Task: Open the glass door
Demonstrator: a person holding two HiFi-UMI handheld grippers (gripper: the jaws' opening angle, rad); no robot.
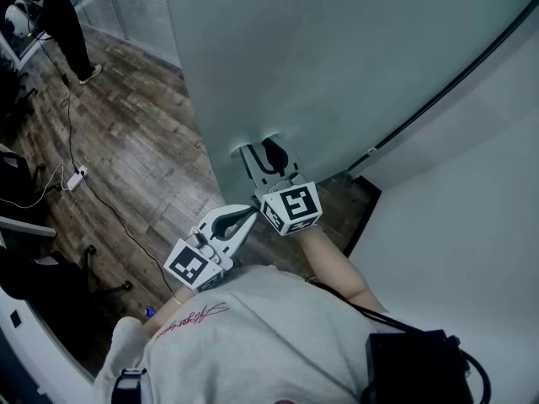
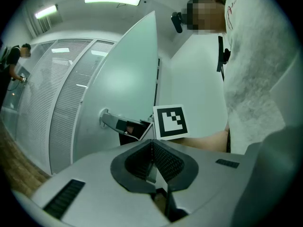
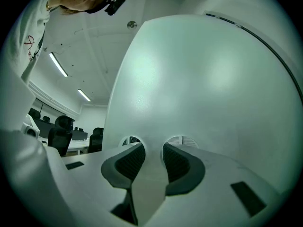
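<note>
Your right gripper (image 1: 268, 158) clamped on handle (image 3: 149, 171) of glass door (image 1: 337, 57), jaws wide around lever. Your left gripper (image 1: 249, 215) closed, empty, just beside it. Door looks partly swung, office showing past edge. Left: finish swing, release.

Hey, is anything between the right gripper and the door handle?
Nothing visible. The handle sits between the jaws of the right gripper, which are closed on it in front of the door. The left gripper is off to the side, shut and empty.
</note>
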